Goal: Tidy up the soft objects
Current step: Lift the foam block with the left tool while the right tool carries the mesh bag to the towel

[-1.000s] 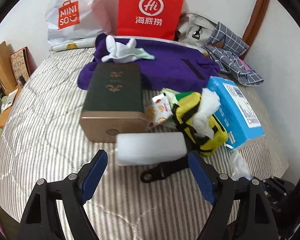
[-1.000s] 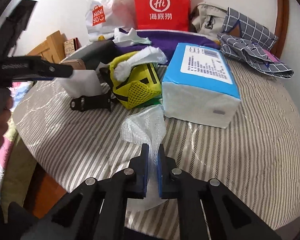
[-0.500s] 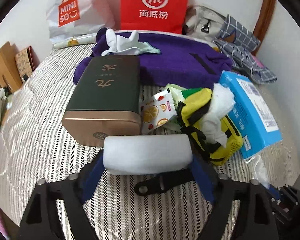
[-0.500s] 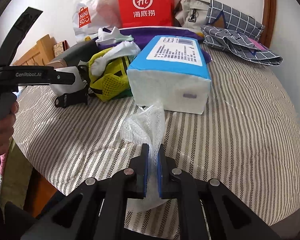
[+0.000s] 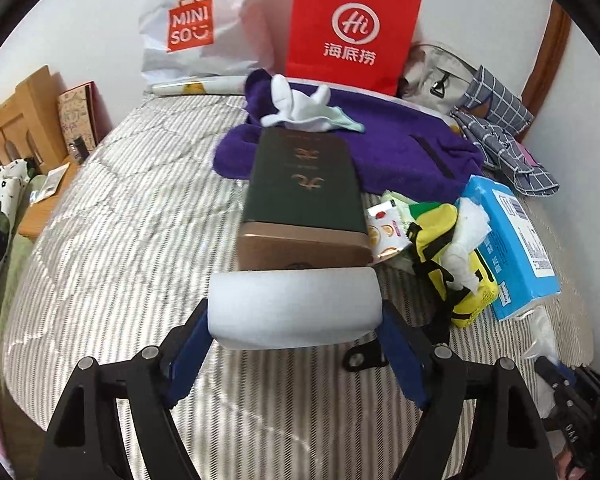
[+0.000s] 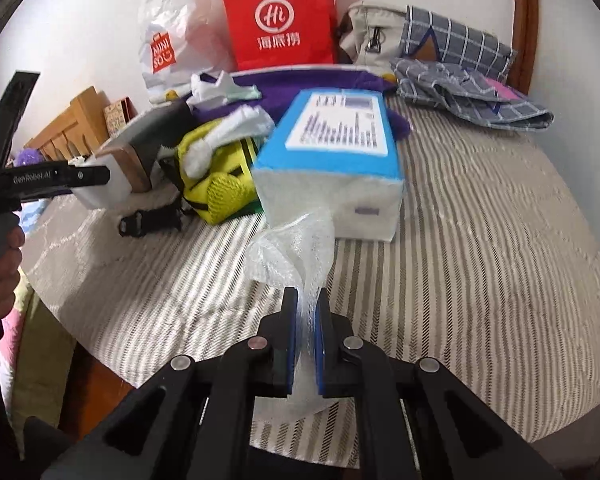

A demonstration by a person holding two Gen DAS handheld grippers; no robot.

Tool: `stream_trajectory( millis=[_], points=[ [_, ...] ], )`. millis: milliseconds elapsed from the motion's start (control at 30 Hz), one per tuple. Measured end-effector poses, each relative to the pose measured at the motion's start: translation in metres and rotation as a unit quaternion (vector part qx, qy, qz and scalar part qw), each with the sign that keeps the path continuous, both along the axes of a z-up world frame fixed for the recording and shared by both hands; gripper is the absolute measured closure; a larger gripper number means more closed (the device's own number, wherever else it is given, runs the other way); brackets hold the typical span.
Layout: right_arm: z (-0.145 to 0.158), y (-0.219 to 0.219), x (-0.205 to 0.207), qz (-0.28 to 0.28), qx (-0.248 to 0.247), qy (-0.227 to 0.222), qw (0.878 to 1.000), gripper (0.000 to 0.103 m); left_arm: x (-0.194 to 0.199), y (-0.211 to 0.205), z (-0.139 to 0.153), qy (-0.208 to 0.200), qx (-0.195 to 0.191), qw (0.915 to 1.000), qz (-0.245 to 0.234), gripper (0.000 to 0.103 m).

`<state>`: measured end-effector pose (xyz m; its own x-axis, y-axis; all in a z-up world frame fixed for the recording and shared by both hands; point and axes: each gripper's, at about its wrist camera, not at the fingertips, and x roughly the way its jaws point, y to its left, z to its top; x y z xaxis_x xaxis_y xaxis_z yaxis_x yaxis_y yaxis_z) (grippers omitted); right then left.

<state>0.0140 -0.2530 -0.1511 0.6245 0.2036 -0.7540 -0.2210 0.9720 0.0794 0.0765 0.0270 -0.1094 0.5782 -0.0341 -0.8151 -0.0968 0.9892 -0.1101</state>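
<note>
White foam, a soft rectangular block (image 5: 294,306), sits clamped between the blue pads of the left tool (image 5: 296,344), its long axis running crosswise from one pad to the other. It hangs just in front of the dark green box with a bronze end (image 5: 304,200) and above the striped bedspread (image 5: 120,248). The right tool (image 6: 306,340) is pinched nearly closed on a crumpled sheet of clear bubble wrap (image 6: 296,252), which rises lengthwise away from the tool toward the blue and white tissue pack (image 6: 332,160). Right of the green box lies a yellow mesh pouch (image 5: 456,272) with white cloth on top.
</note>
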Motion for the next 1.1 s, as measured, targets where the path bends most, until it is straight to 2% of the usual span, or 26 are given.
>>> stream_trajectory(
  millis=[233,733,1100],
  points=[
    [0.038,0.005,-0.004,0.003,0.013,-0.031,0.999,0.095,-0.007,0.013,0.024,-0.024,-0.009,0.9996,0.007,0.024],
    [0.093,0.009,0.025,-0.01,0.023,-0.057,0.998,0.095,-0.004,0.015,0.069,-0.053,-0.007,0.9986,0.001,0.024],
    [0.112,0.021,0.047,-0.005,0.027,-0.069,0.997,0.095,0.019,0.009,0.086,-0.058,-0.001,0.9982,-0.014,0.024]
  ],
)
